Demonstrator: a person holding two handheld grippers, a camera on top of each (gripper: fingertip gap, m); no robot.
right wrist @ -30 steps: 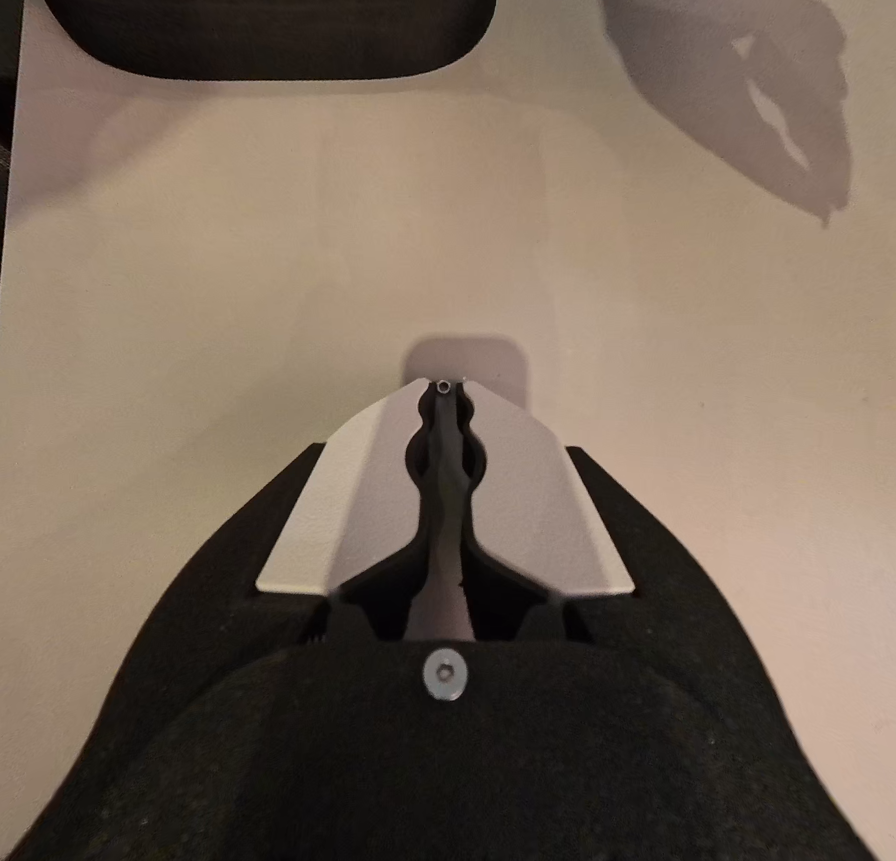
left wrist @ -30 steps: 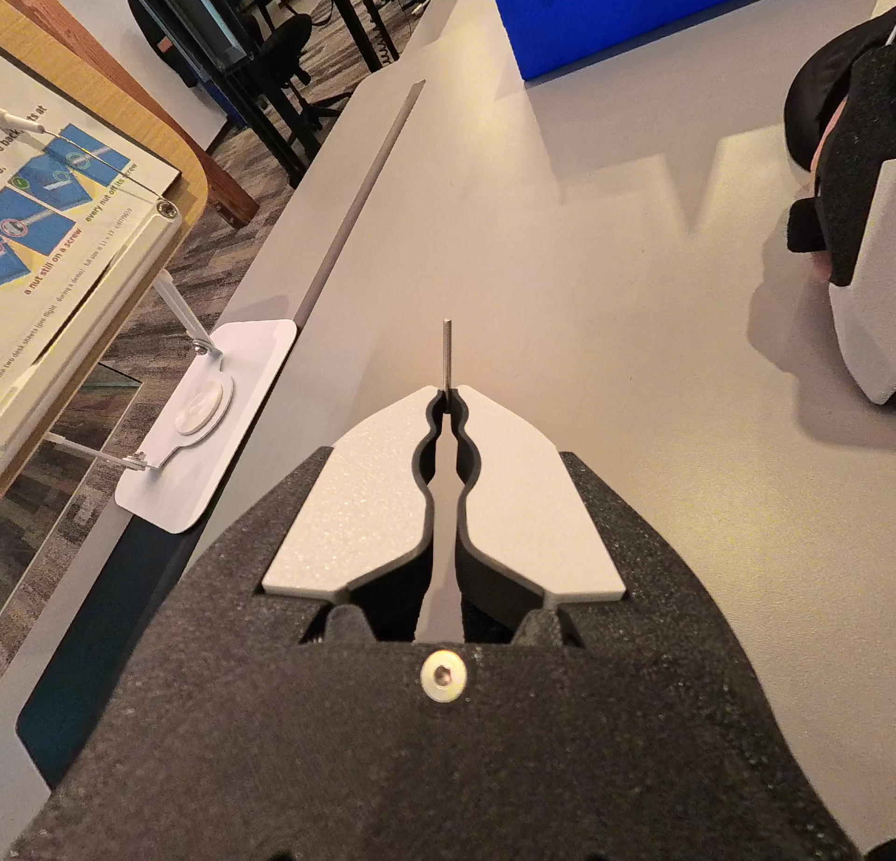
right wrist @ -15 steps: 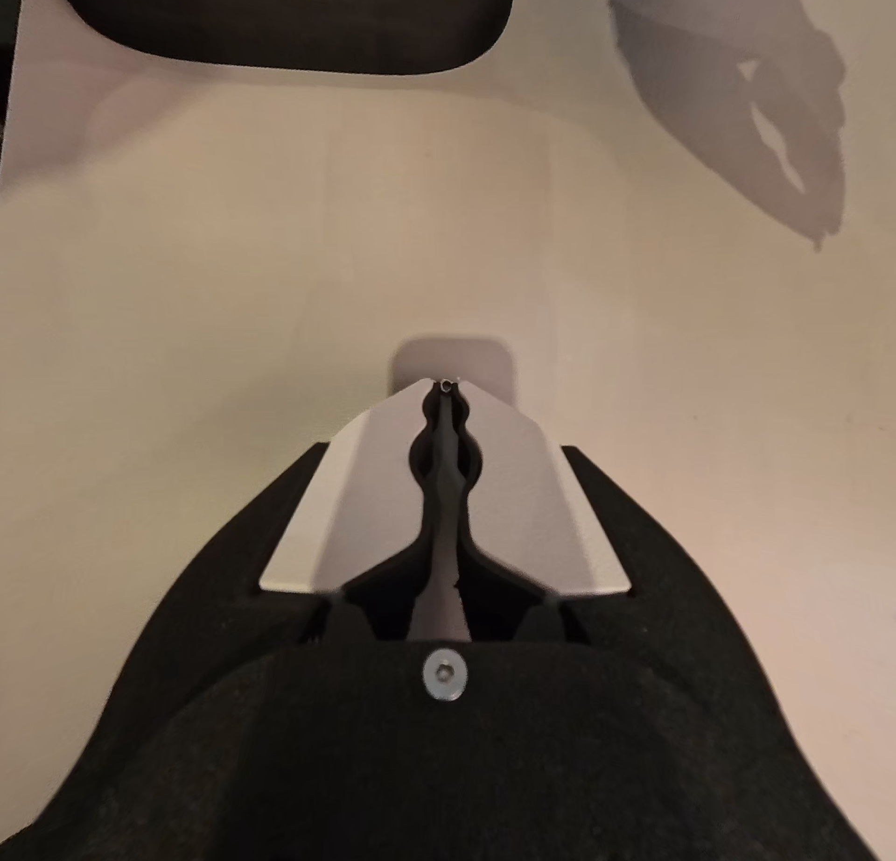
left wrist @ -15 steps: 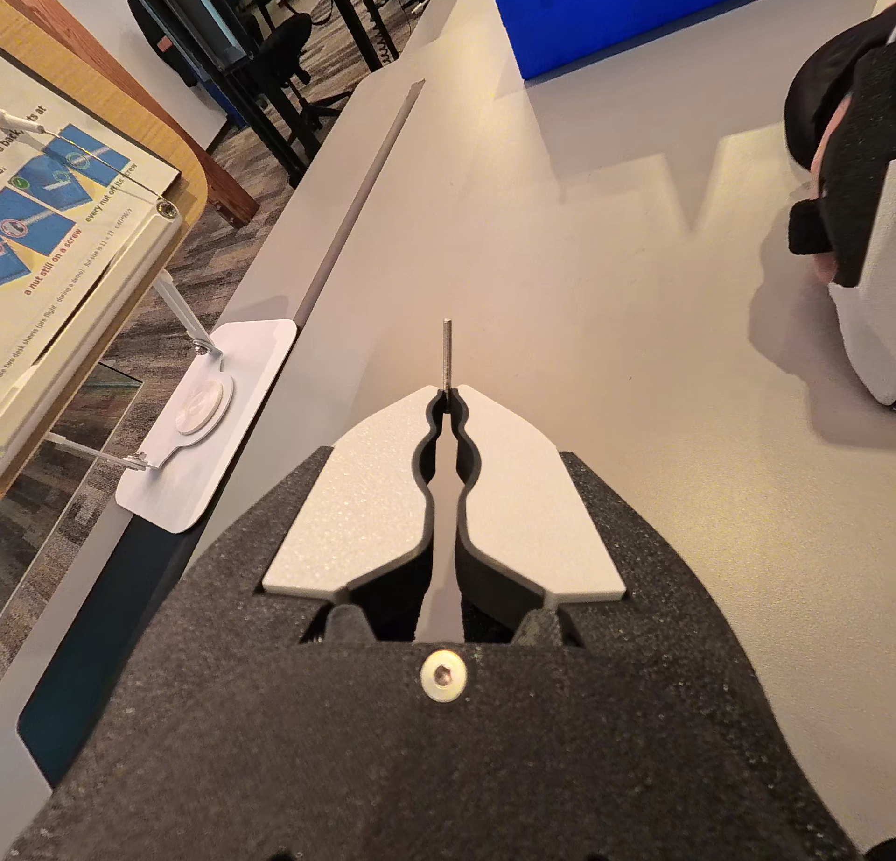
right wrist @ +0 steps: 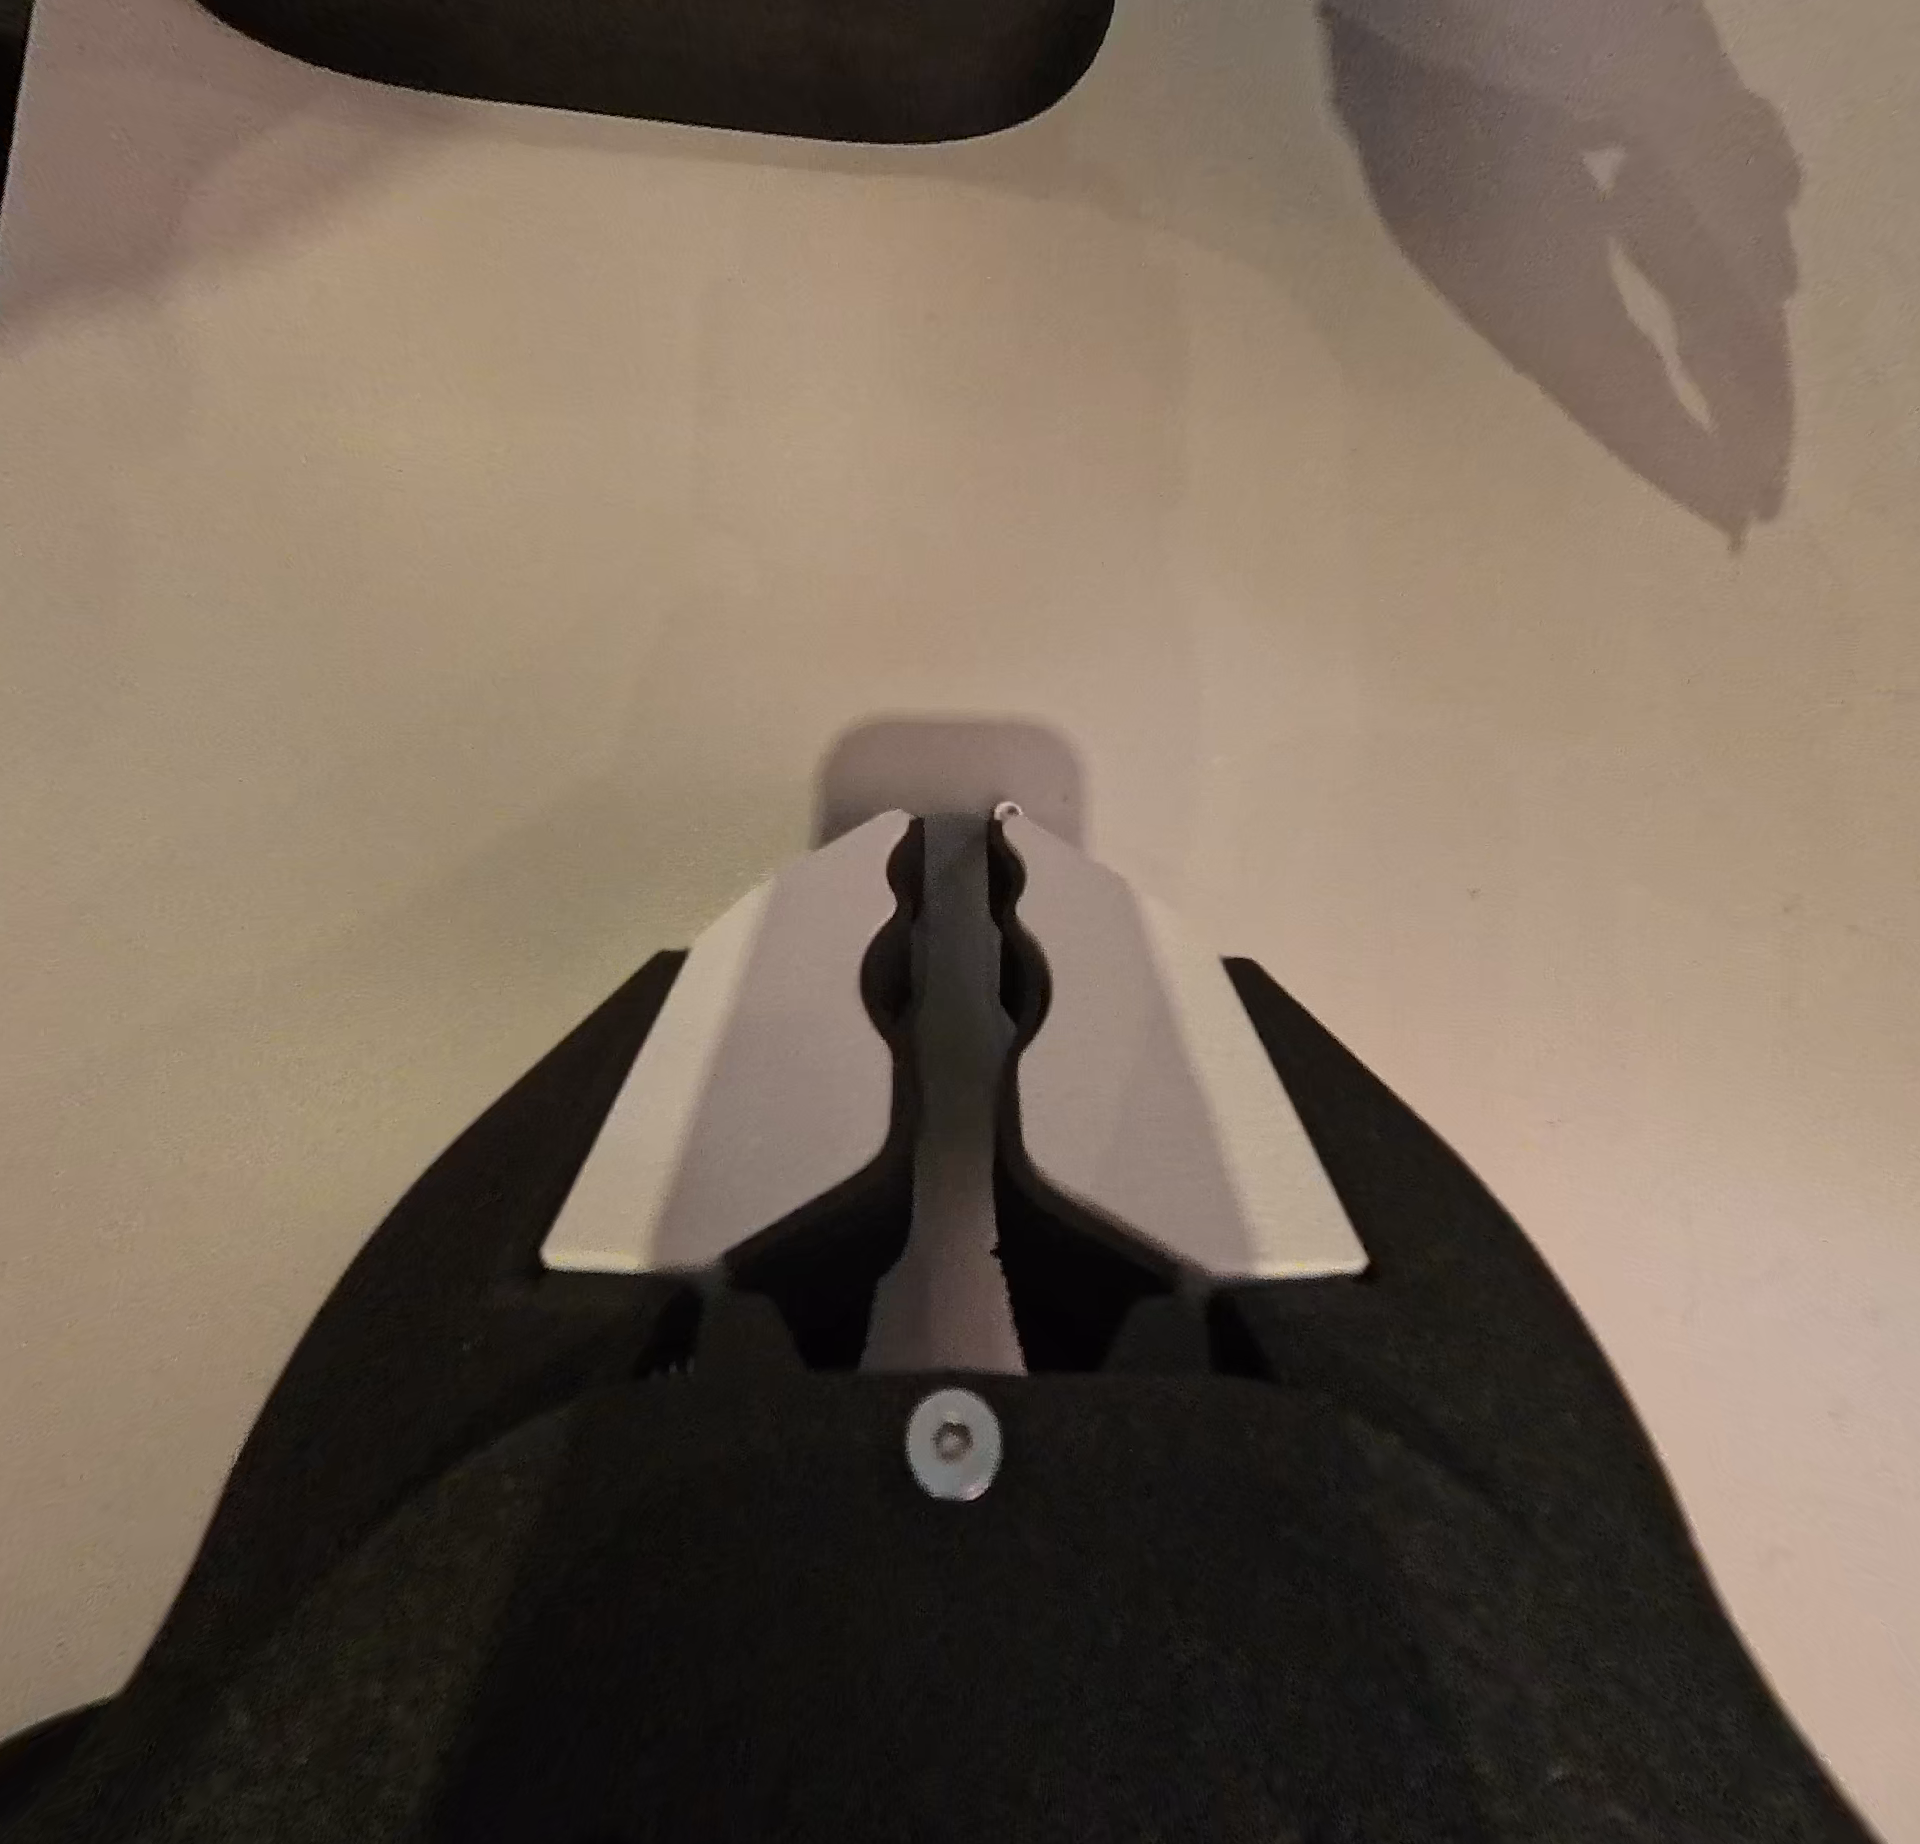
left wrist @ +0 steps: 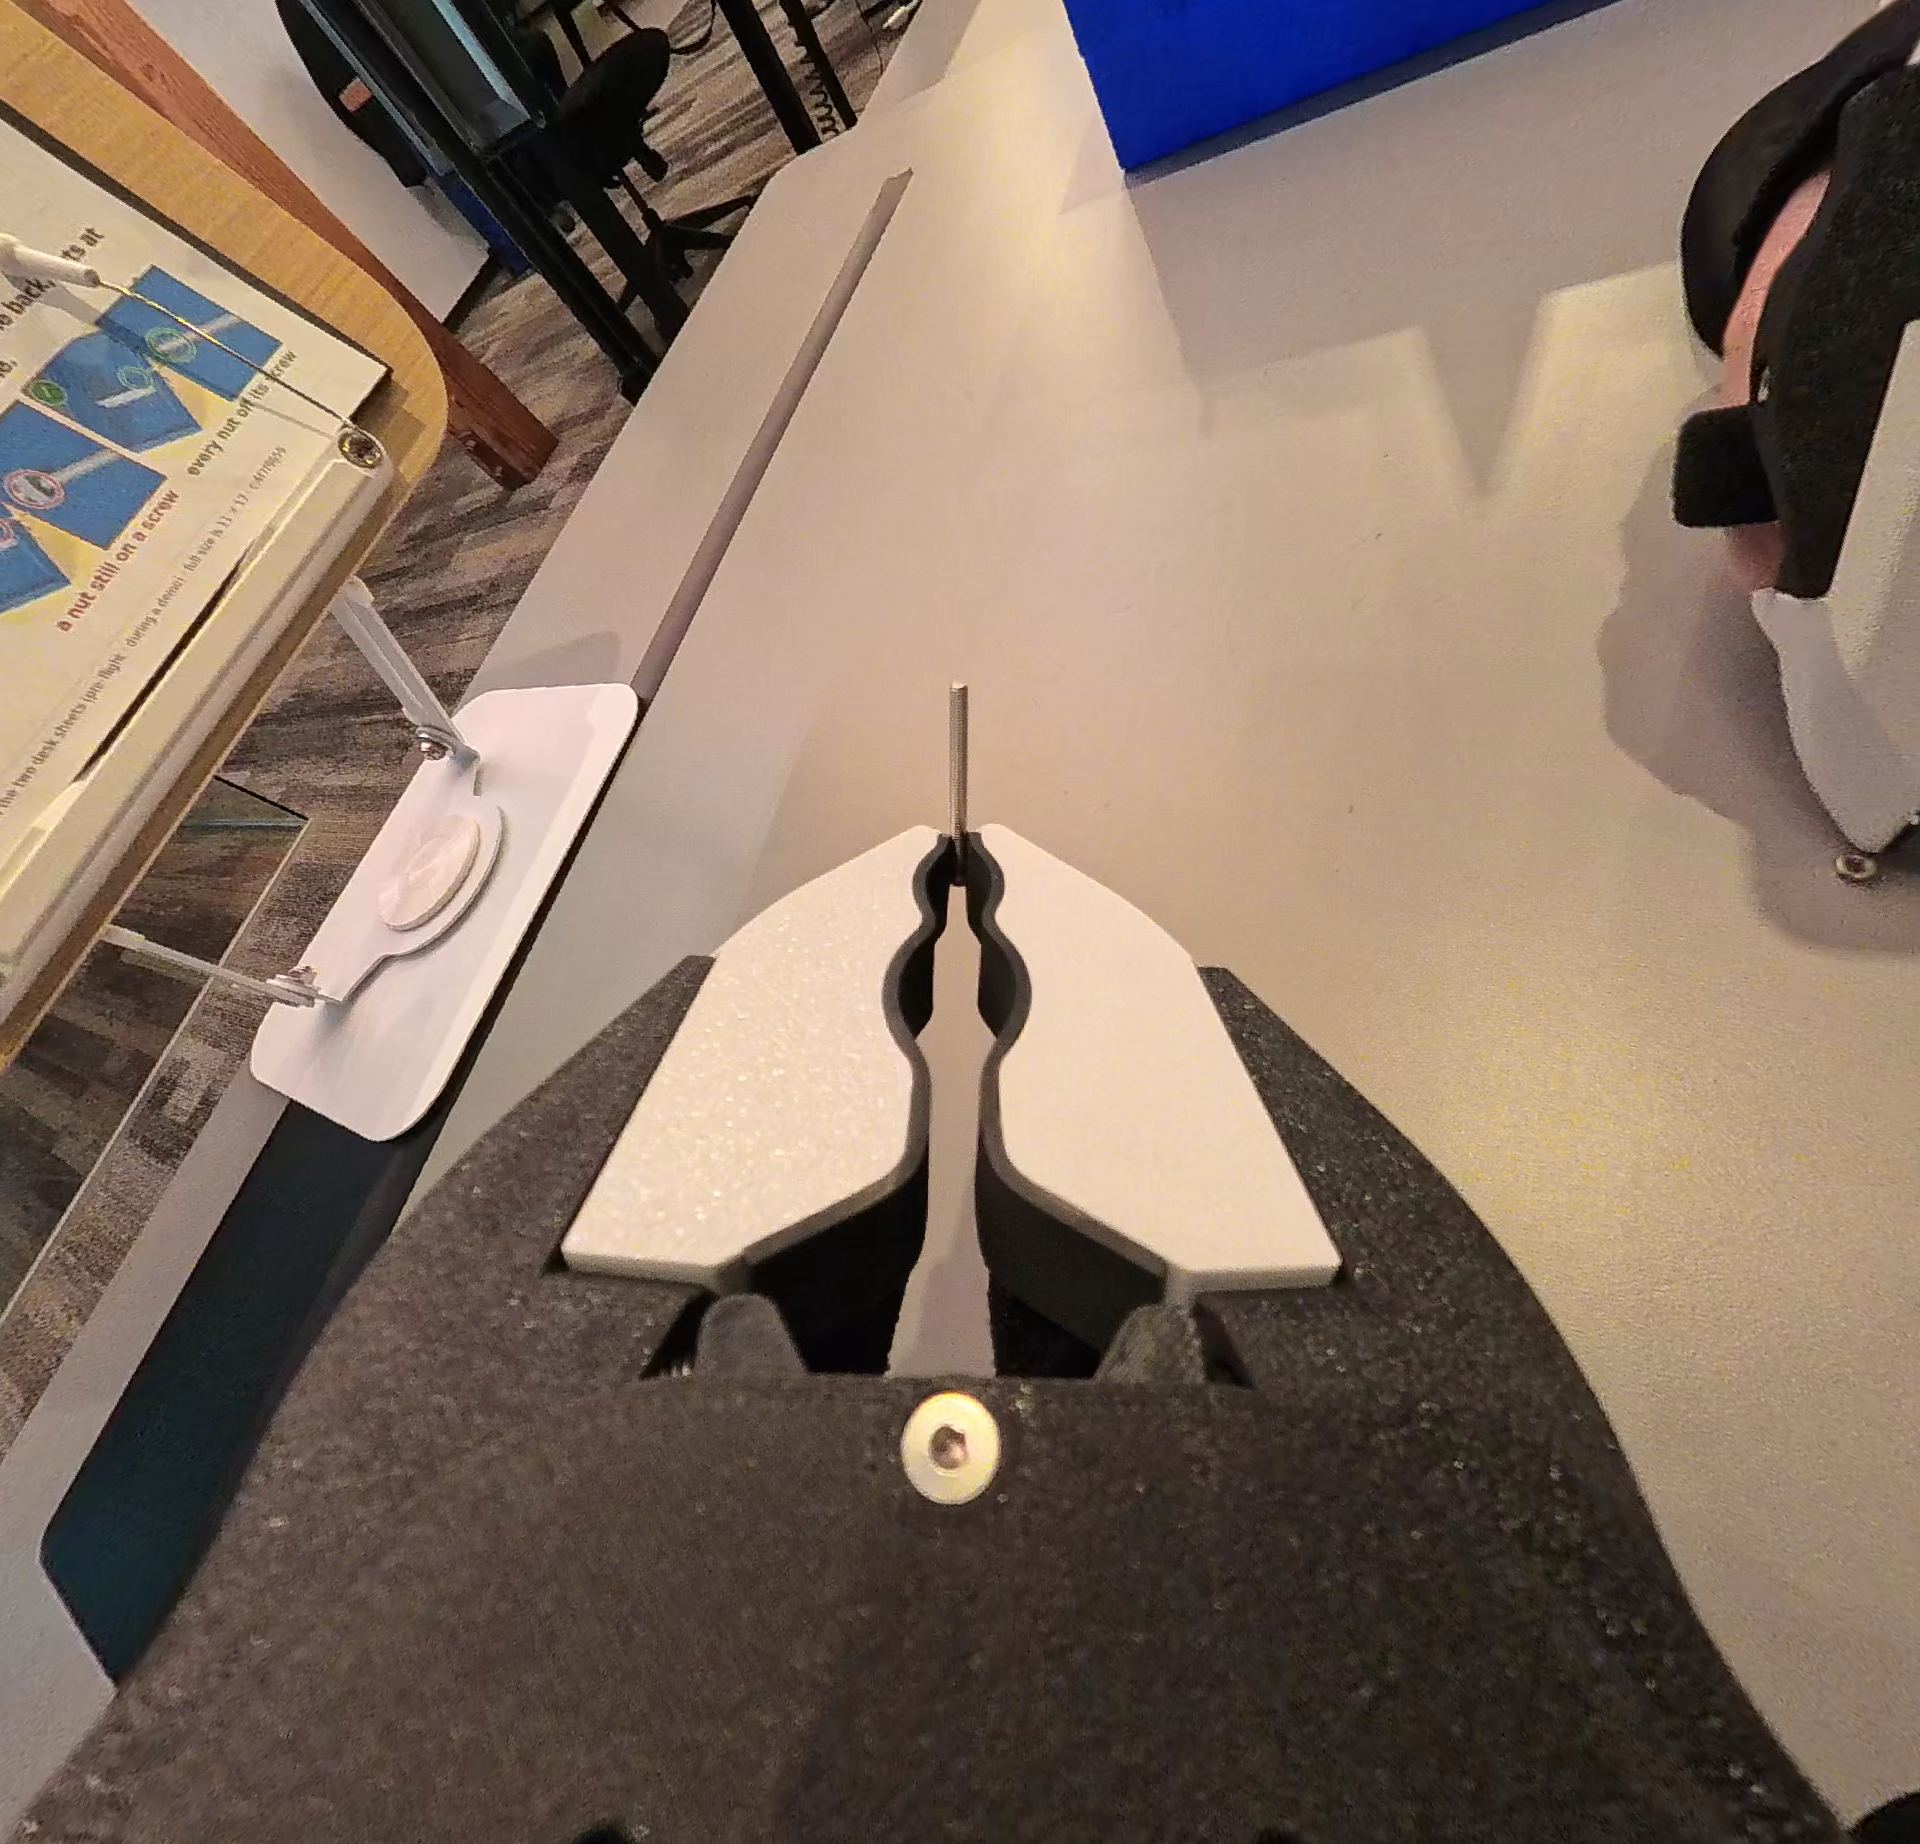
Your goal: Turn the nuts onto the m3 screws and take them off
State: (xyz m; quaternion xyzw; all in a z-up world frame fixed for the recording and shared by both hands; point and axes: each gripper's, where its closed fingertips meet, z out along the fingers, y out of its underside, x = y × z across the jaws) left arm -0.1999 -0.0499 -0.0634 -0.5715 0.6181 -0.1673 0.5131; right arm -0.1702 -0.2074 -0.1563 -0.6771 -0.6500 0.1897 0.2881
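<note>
My left gripper (left wrist: 956, 844) is shut on the head end of a thin M3 screw (left wrist: 955, 755). The screw's threaded shaft sticks straight out past the fingertips, above the grey table (left wrist: 1299, 651). My right gripper (right wrist: 954, 823) points down at the table with its jaws a small gap apart. A small silver nut (right wrist: 1008, 810) sits at the tip of its right finger, no longer pinched. In the left wrist view the right gripper (left wrist: 1870, 828) stands at the far right, with the nut (left wrist: 1855, 866) on the table under its tips.
A blue bin (left wrist: 1351, 7) stands at the back of the table. A printed sheet on a stand (left wrist: 156, 444) with a white base plate (left wrist: 447, 901) overhangs the left table edge. A black padded object (right wrist: 623, 28) lies ahead of the right gripper. Left tips to right tips: about 20 cm.
The right jaws have parted a little and the nut, held between the tips before, now sits beside the right fingertip. The left gripper and its screw have not moved.
</note>
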